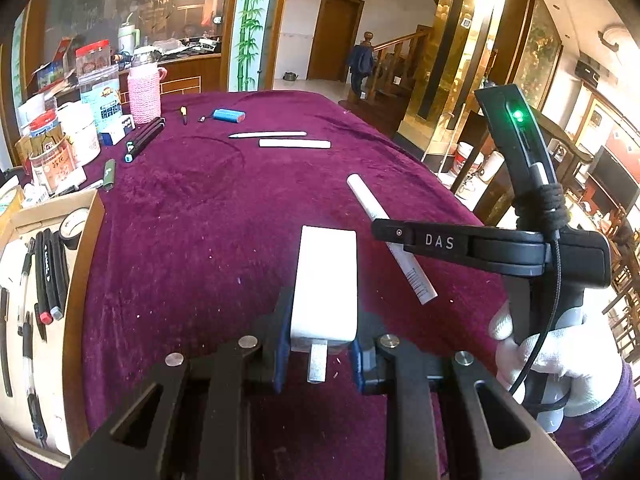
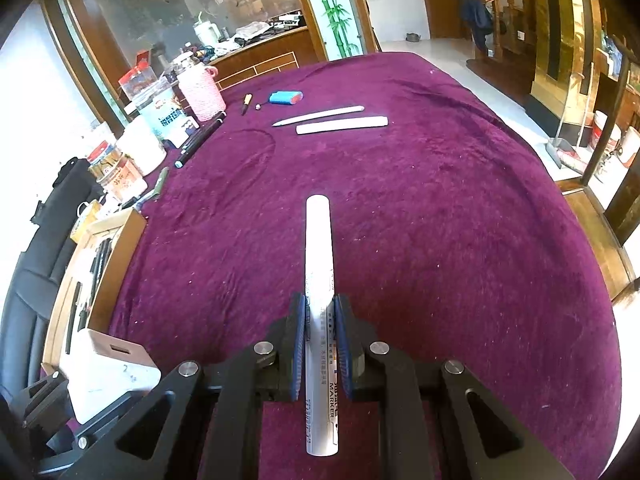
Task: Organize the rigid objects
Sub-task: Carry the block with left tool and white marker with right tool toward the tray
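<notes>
While both tools are loaded and held above the purple tablecloth (image 1: 192,208), the step in hand looks like carrying two picked-up items toward the box of pens.

From the left wrist view, the left gripper (image 1: 319,356) is closed snugly on a white charger block (image 1: 326,284), its metal prong pointing back toward the camera between the blue pads. To its right the right gripper (image 1: 394,236) shows from the side, a gloved hand (image 1: 560,360) around its handle, with the white marker (image 1: 364,194) slanting out past its tip. At the left edge the cardboard box (image 1: 86,248) already holds pens, markers and a roll of tape. Farther off on the cloth lie a white pen (image 1: 268,134), a white stick (image 1: 295,143) and a blue battery pack (image 1: 228,115).

From the right wrist view, the right gripper (image 2: 320,340) is nearly closed, its pads pinching the white marker (image 2: 319,240) around mid-barrel, so it runs straight along the fingers. The charger block (image 2: 108,376) and box (image 2: 120,232) sit at lower left.

Next, I judge, each hand must swing left over the box, lower, and open its jaws without knocking the pens already inside.
</notes>
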Motion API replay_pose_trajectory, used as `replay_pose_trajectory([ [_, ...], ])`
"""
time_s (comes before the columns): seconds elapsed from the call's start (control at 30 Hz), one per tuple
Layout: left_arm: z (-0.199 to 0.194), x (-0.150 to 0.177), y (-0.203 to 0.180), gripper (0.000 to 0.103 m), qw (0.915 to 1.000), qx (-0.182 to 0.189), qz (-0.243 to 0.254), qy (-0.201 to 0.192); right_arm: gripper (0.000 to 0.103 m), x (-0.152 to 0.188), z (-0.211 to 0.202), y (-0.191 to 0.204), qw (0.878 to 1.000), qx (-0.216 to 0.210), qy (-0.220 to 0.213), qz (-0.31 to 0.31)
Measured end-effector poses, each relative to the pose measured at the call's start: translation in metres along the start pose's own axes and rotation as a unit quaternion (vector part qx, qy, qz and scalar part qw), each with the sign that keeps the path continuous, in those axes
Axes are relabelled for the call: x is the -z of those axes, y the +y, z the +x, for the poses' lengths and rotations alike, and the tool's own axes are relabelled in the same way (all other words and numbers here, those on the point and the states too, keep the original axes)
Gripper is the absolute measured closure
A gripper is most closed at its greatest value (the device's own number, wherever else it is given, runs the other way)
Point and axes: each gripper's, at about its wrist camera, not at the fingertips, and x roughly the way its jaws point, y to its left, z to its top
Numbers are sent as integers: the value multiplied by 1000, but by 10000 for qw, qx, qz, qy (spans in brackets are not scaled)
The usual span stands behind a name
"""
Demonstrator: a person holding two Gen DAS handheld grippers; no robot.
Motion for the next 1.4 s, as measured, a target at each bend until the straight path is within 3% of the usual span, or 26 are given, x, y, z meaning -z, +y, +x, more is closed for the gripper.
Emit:
replay_pose_trajectory([
  [0.43,-15,13,15,80,9998,51,-201,-12,87,16,-12,14,9995,-299,22,-21],
  [0.97,-41,35,43,80,9981,107,-604,-51,87,26,-11,54,9979,-571,101,-294],
  [1.4,-70,45,71,80,9949,264,-919,-307,87,29,-15,98,9950,-770,143,-616],
])
